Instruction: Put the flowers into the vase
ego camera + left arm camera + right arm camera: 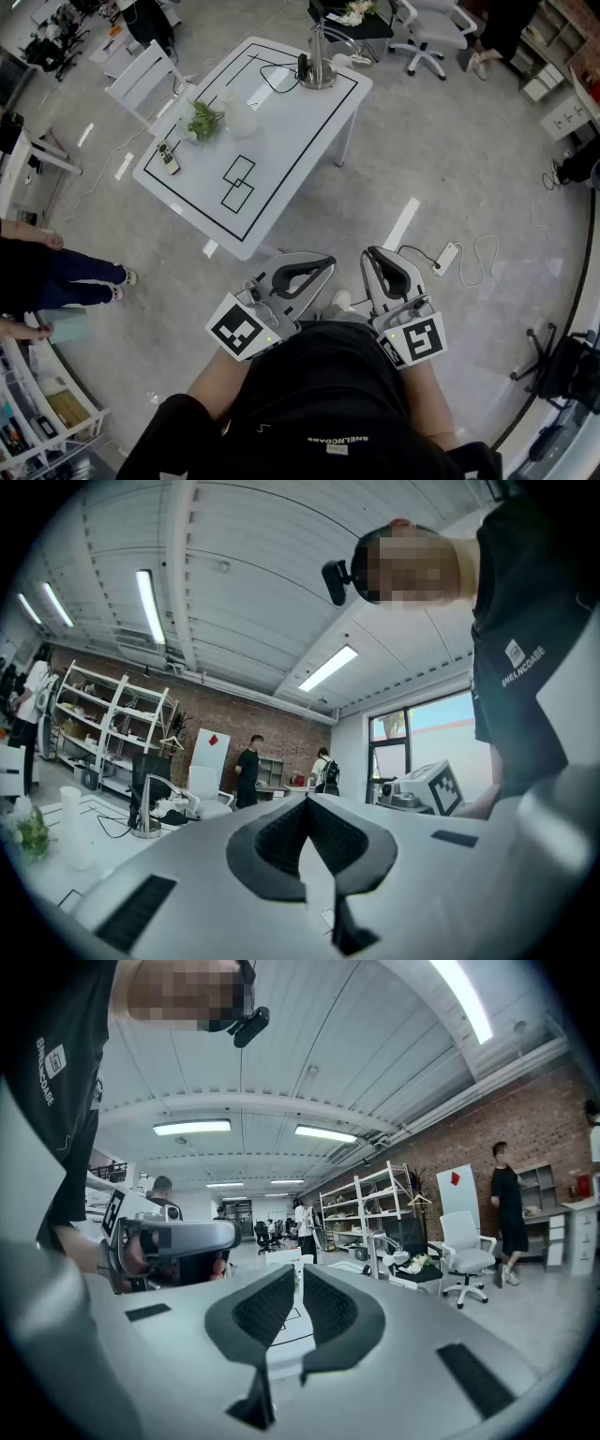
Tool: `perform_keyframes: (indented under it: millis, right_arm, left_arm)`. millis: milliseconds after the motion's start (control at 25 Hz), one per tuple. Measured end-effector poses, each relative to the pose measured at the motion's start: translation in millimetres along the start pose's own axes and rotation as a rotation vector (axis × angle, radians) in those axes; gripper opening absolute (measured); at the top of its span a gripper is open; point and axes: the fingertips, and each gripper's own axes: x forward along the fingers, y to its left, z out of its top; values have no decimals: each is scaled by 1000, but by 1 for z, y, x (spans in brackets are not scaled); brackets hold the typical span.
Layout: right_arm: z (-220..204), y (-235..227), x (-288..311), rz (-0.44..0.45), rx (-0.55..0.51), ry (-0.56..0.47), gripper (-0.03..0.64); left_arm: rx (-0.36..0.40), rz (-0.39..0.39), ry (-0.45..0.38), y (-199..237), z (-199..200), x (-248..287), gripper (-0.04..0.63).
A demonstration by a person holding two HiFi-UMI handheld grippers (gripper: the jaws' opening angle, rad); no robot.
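Observation:
A bunch of green and white flowers (pixel 201 120) lies on the white table (pixel 281 150), right beside a white vase (pixel 241 118). Both are well ahead of me, far from either gripper. I hold both grippers close to my body, level, over the floor. My left gripper (pixel 328 262) is shut with nothing in it, its tips meeting (pixel 307 800). My right gripper (pixel 369 252) is closed to a thin slit (pixel 298 1269) and holds nothing. In the left gripper view the flowers (pixel 28 829) and the vase (pixel 73 825) show small at the far left.
On the table stand a metal lamp base (pixel 319 67) with a cable and a small handset (pixel 167 157). A white chair (pixel 141 80) is at its far side. A power strip (pixel 443 258) with cord lies on the floor. A person (pixel 56 277) stands at the left.

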Motion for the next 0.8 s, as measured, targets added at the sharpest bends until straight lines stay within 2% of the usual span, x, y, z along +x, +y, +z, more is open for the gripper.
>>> perform_keyframes:
  millis: [240,560,800]
  right_arm:
    - [-1,12,3,6,2,-1,38]
    - [0,20,3,0,19,-5,38]
    - [-9,24,10,-25,67,17,38]
  left_arm:
    - [-60,-7,-37,-1,2,-5,3]
    - [-53,-17,-67,1,-2,-12,5]
    - [-187,-54,-136,13,5,-28,5]
